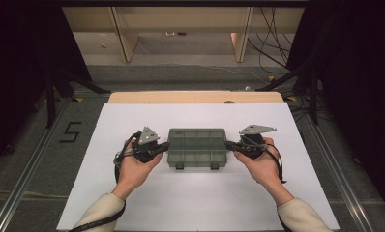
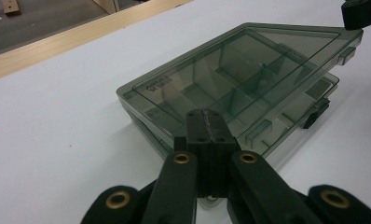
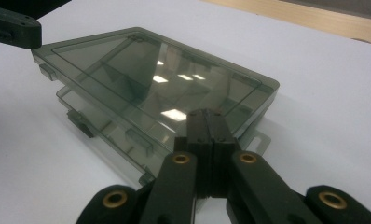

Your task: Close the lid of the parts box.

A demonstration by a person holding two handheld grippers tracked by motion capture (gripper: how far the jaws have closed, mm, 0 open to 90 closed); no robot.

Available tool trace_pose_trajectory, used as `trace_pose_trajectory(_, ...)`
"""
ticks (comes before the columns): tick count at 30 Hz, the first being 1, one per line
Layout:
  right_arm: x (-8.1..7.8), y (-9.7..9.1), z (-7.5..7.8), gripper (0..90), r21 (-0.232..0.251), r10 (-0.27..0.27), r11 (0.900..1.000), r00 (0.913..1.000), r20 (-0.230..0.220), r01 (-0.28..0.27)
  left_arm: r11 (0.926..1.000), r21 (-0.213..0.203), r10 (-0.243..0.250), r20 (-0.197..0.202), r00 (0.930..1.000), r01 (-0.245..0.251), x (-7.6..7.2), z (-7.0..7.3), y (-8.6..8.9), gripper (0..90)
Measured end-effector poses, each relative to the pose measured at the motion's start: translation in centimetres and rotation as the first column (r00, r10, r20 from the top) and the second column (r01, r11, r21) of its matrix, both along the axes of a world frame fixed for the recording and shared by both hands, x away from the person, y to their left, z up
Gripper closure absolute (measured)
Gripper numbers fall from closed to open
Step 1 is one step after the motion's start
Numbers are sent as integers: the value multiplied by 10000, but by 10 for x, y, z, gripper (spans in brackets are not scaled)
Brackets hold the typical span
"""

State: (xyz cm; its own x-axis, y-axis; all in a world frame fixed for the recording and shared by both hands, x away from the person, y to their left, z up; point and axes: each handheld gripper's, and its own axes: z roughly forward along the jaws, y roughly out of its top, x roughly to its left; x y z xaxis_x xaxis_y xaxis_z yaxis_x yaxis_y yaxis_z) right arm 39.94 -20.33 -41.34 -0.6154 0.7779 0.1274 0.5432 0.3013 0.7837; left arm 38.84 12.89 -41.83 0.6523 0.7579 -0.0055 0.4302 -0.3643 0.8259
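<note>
A: Left tool and right tool, jaws closed and holding nothing, rest at the box ends, mid-bench.
B: Progress?
A: I judge the lid unlatched, slightly raised; full opening remains.

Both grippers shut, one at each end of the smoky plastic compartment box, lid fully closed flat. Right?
Not quite: the lid is not closed flat. The left gripper view shows it lifted at the latch side, with a gap above the box base. The rest holds: left gripper and right gripper are shut, one at each end.
</note>
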Motion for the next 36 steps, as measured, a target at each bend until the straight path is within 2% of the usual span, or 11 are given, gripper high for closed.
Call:
trace_pose_trajectory(6,1,-1,-1,900,-137,41,9999,10000,58,-40,10000,-26,-53,-92,9999,53,0,-2,-1,898)
trace_pose_trajectory(10,1,-1,-2,900,-145,52,9999,10000,68,-51,10000,-55,64,-12,10000,-64,0,-3,-2,898)
trace_pose_trajectory(13,0,0,-3,900,-52,-23,10000,9999,-106,23,10000,-12,-1,-58,10000,1,0,-3,-2,898)
trace_pose_trajectory(15,1,0,-4,900,-209,48,9998,9999,136,-45,10000,0,41,-31,10000,-41,0,-4,-2,898)
trace_pose_trajectory(22,0,1,-5,900,-165,14,9999,9999,-124,-16,10000,30,15,-62,10000,-15,1,-7,-3,898)
trace_pose_trajectory(23,1,0,-6,900,-215,92,9997,10000,-7,-92,10000,41,-27,-96,10000,27,1,-7,-3,898)
trace_pose_trajectory(29,1,1,-7,900,-298,99,9995,9999,11,-99,9999,95,-105,-207,9997,107,1,-8,-3,898)
trace_pose_trajectory(31,2,0,-8,900,-292,198,9994,9997,164,-194,9998,176,-48,-78,10000,50,1,-9,-3,898)
trace_pose_trajectory(32,1,1,-8,900,-260,167,9995,9998,62,-166,9997,229,-73,-119,9999,76,1,-9,-3,898)
trace_pose_trajectory(35,1,1,-8,900,-288,227,9993,9997,23,-226,10000,45,28,-158,9999,-27,1,-11,-5,898)
trace_pose_trajectory(36,2,1,-9,900,-336,293,9990,9995,137,-289,9999,149,-10,-166,9999,13,1,-11,-5,898)
